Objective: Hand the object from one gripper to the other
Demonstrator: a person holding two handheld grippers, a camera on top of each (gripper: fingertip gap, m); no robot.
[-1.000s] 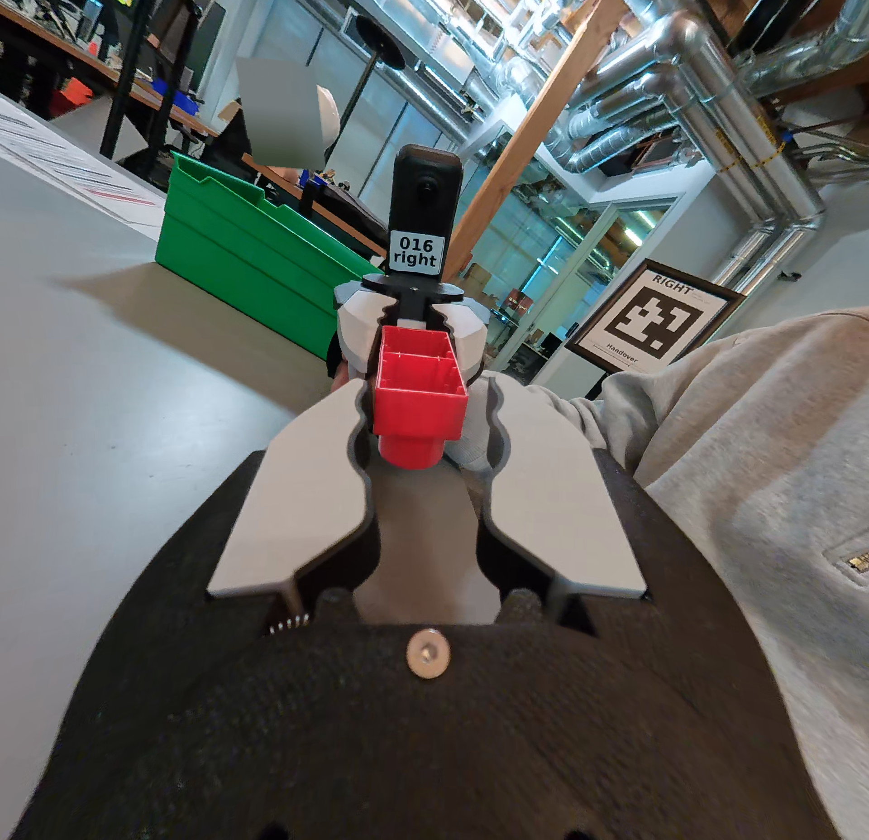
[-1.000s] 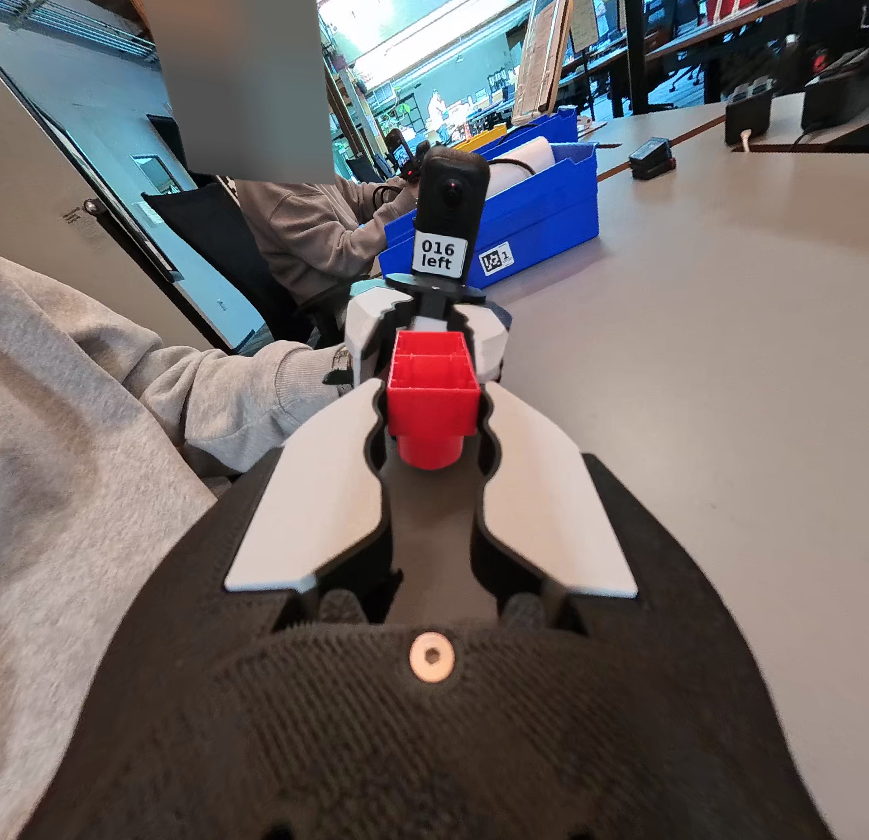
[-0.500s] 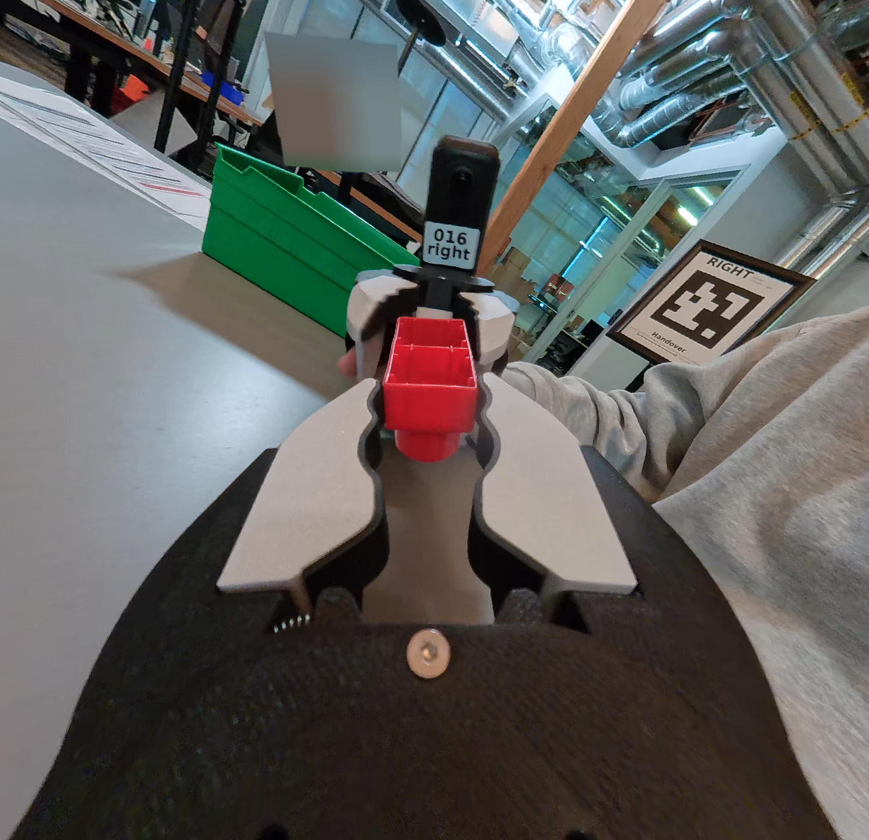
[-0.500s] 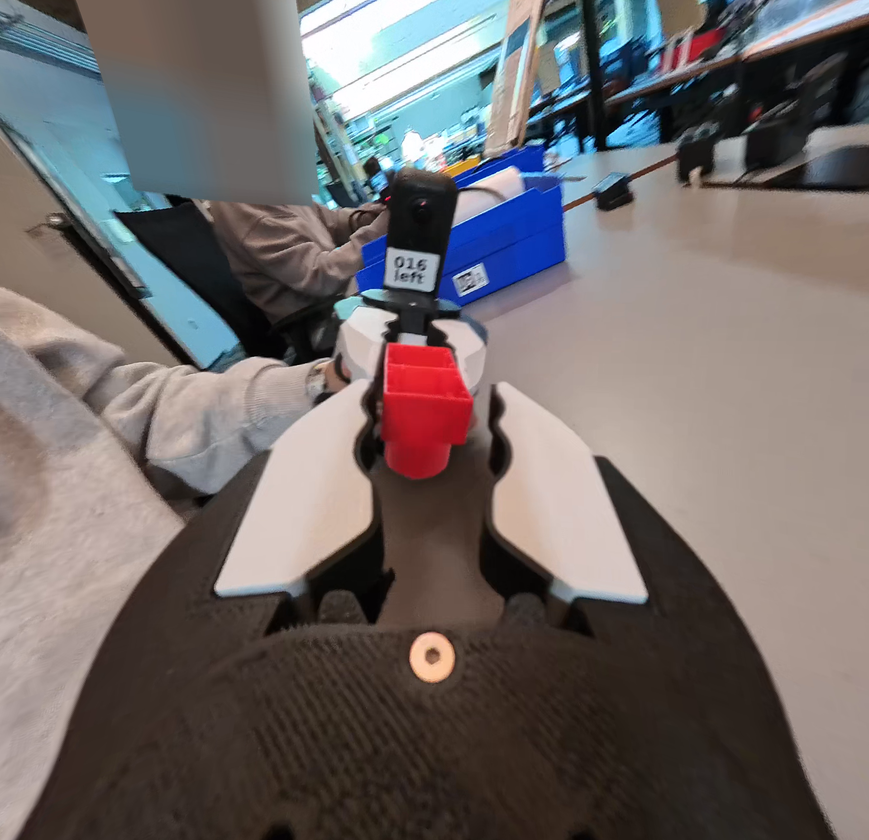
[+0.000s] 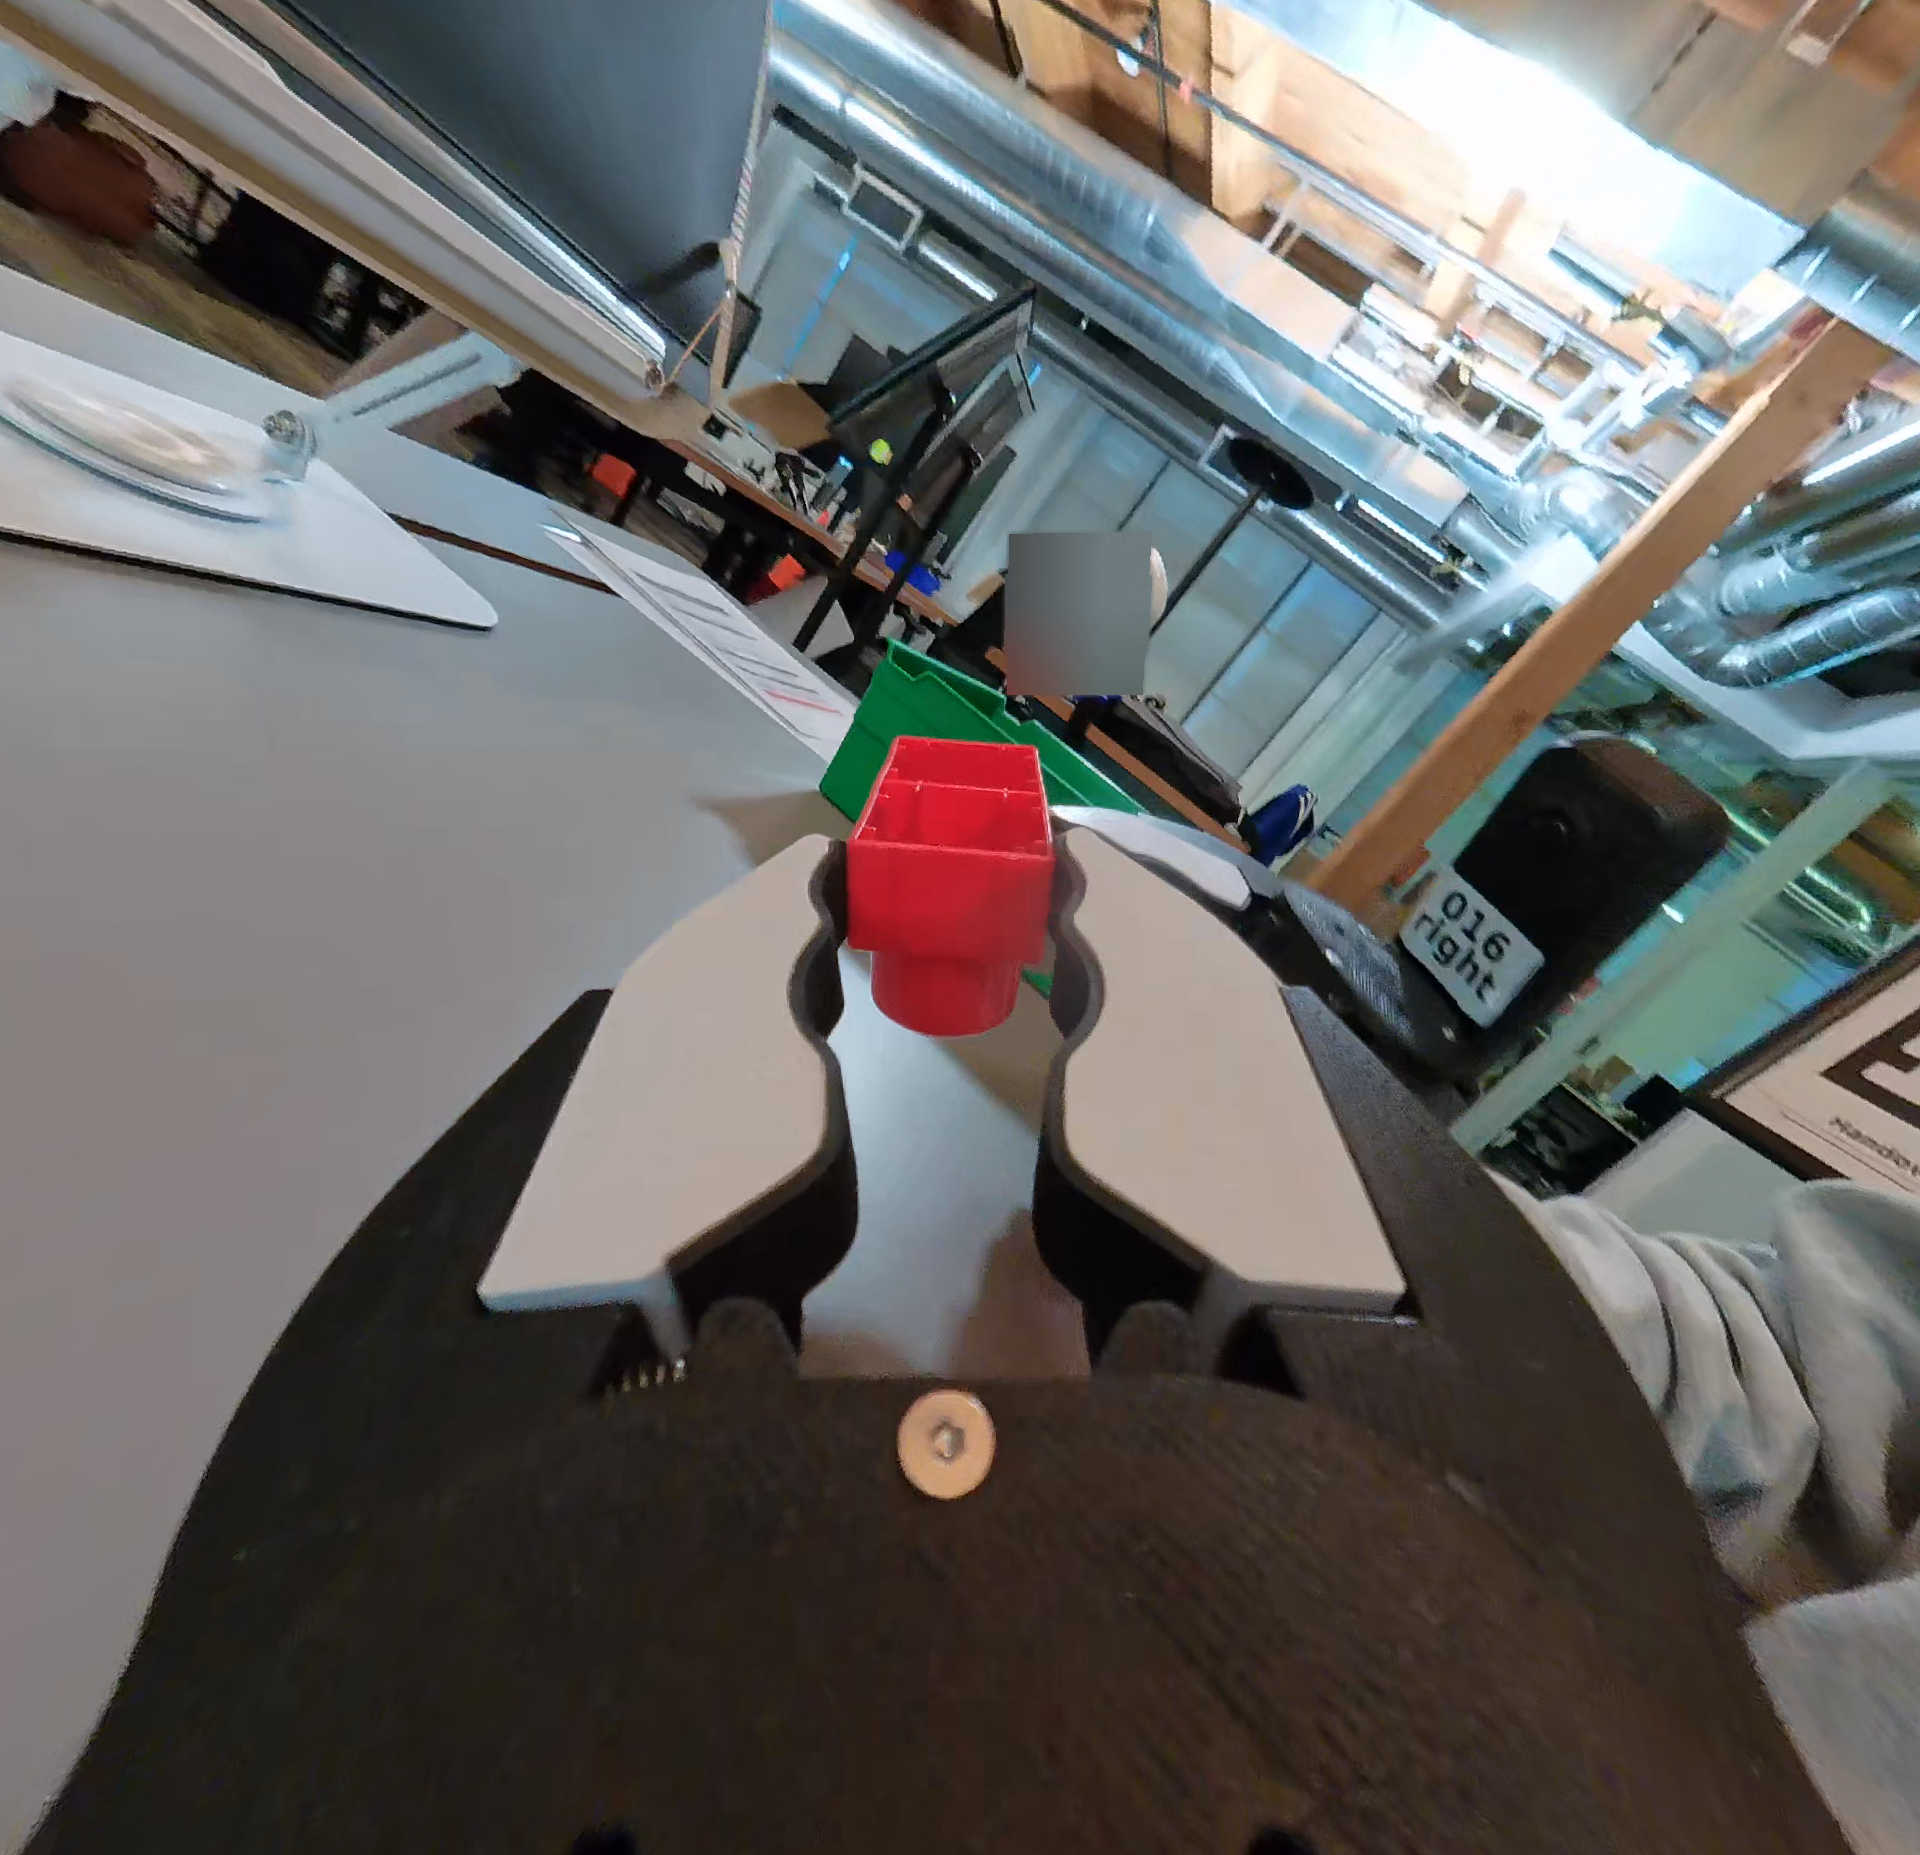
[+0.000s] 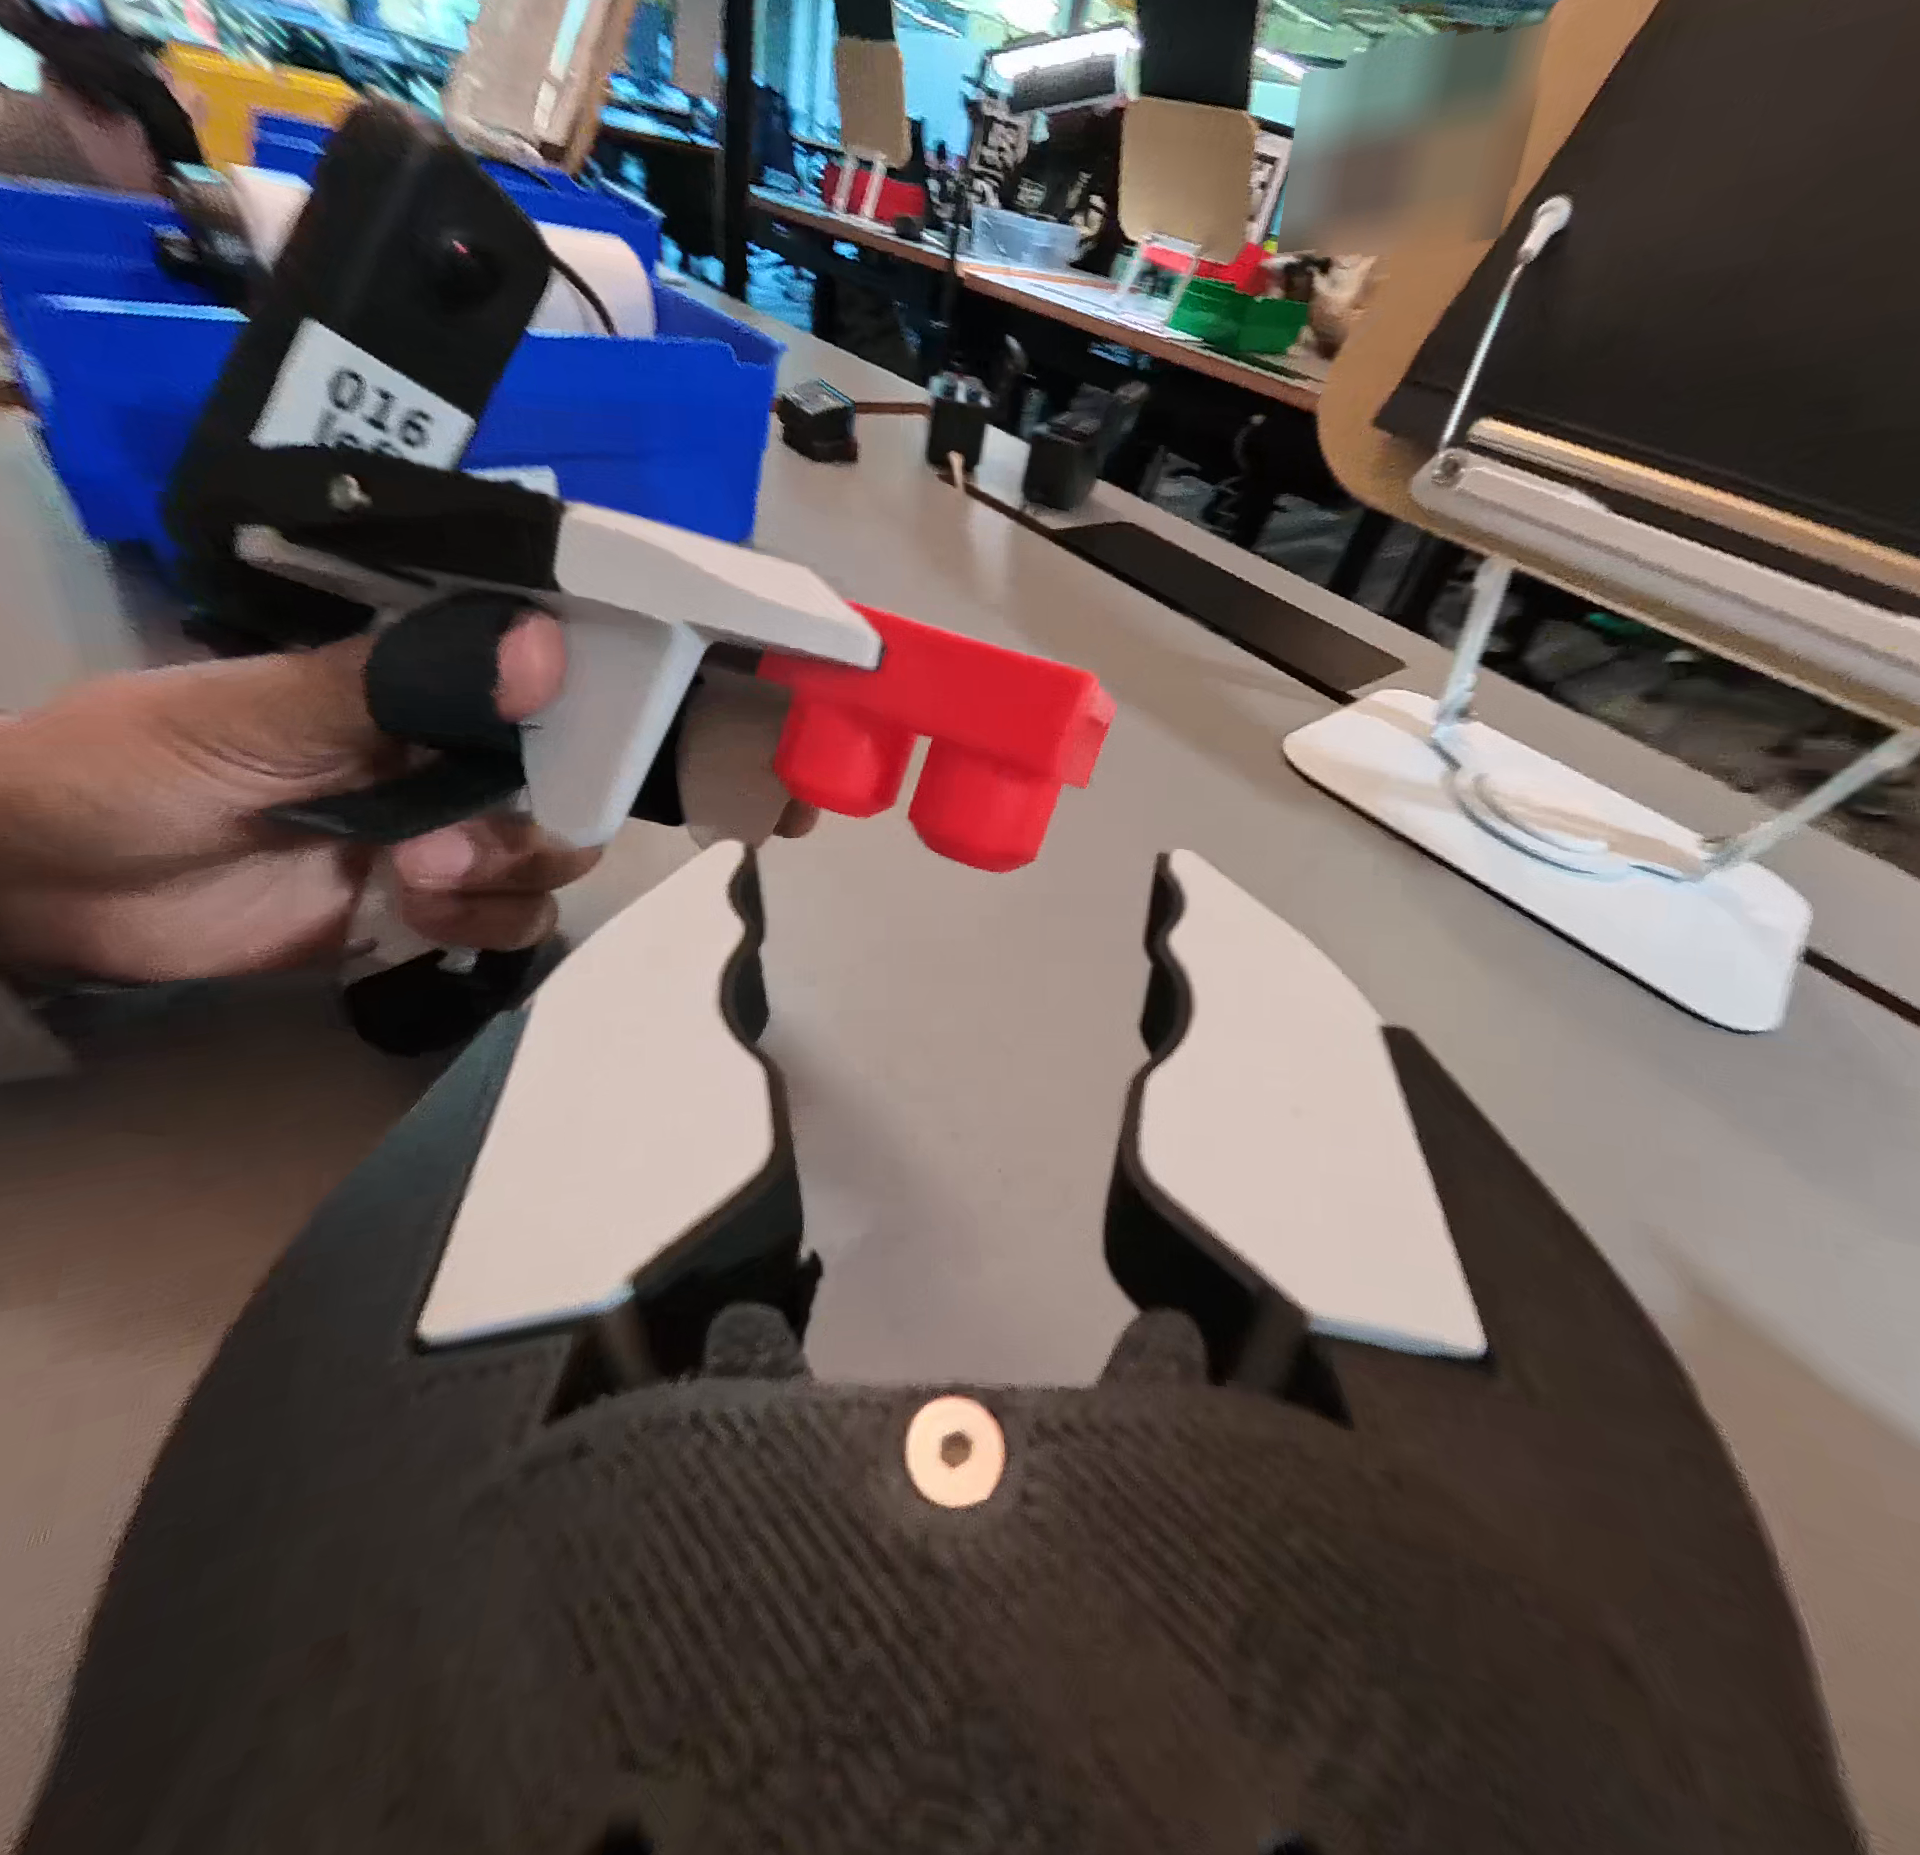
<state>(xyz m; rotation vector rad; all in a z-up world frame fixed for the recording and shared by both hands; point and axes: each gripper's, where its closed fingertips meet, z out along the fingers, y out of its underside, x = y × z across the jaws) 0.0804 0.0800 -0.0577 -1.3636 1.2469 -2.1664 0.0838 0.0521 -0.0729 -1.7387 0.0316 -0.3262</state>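
A red plastic brick (image 5: 951, 870) with round studs underneath sits clamped between the grey fingers of my left gripper (image 5: 948, 875), held in the air above the grey table. In the right wrist view the same red brick (image 6: 940, 730) sticks out of the left gripper (image 6: 810, 652), which a hand holds at the left. My right gripper (image 6: 951, 886) is open and empty, its tips just below the brick and apart from it. In the left wrist view the right gripper's body (image 5: 1382, 953) shows at the right, off to the side.
A green bin (image 5: 935, 709) stands on the table beyond the brick. A blue bin (image 6: 582, 403) stands at the back left in the right wrist view. A white stand with a wire frame (image 6: 1538, 870) and a dark board is at the right. A white plate base (image 5: 208, 517) lies far left. The tips of one gripper are about 4 centimeters away from the tips of the other.
My right gripper has opened, let go of the red brick and drawn back from it. My left gripper stays shut on the brick and has swung away with it.
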